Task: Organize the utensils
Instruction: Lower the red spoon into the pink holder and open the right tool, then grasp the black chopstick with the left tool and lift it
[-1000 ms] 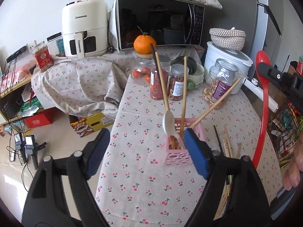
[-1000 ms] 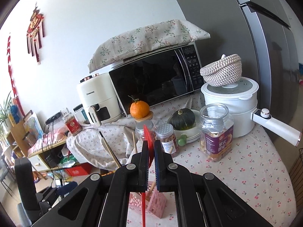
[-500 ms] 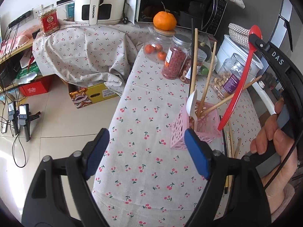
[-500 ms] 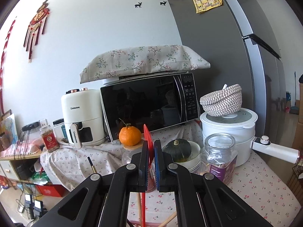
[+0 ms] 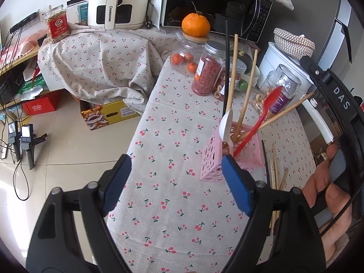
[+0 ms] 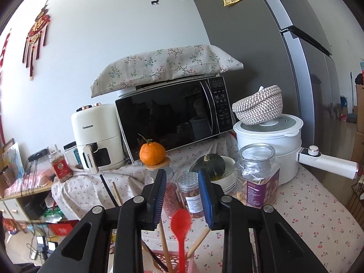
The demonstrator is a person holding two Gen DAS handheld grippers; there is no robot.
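A pink perforated holder (image 5: 211, 159) stands on the cherry-print tablecloth (image 5: 163, 195). In it stand a white spoon (image 5: 227, 125), wooden chopsticks (image 5: 232, 79), a black chopstick (image 5: 226, 68) and a red spoon (image 5: 261, 118), which leans right. My left gripper (image 5: 175, 163) hangs open and empty just in front of the holder. My right gripper (image 6: 182, 175) is above the holder (image 6: 192, 265) and its jaws are opening. The red spoon (image 6: 181, 223) sits free below them, touching neither pad. Loose chopsticks (image 5: 276, 175) lie right of the holder.
Behind the holder are several jars (image 5: 206, 72), one with an orange (image 5: 196, 25) on top. Further back stand a microwave (image 6: 173, 122), an air fryer (image 6: 96, 136) and a white pot (image 6: 270, 141) under a woven basket. The table's left edge drops to the floor (image 5: 68, 150).
My right gripper held the red spoon shut between its pads; now the jaws have parted and the spoon has dropped into the pink holder. The left gripper tilted down a little.
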